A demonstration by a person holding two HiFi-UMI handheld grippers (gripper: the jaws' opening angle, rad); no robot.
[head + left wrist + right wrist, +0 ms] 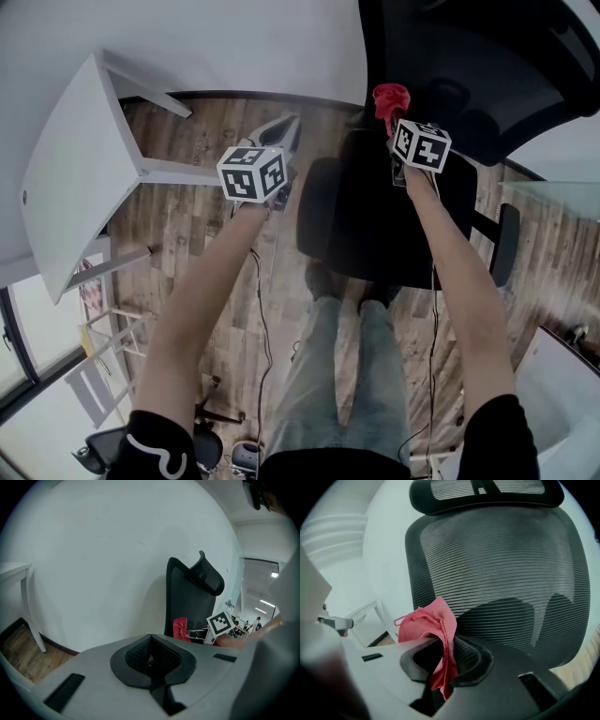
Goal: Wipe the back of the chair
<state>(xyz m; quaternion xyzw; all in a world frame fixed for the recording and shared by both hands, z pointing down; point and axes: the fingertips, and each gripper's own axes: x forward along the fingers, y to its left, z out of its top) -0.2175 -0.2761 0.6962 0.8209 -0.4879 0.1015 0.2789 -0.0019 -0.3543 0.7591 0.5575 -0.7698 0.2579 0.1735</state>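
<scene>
Your right tool (445,660) is clamped on the red cloth (424,623), held up near the mesh chair back (497,564). Your left tool (151,656) is closed, empty.

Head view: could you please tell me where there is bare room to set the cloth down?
The white table top is bare, and so is the chair seat between the backrest and the person's legs. The floor at lower left is cluttered with cables.

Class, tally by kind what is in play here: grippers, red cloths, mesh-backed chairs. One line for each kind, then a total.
Grippers: 2 (left gripper, right gripper)
Red cloth: 1
Mesh-backed chair: 1
Total: 4
</scene>
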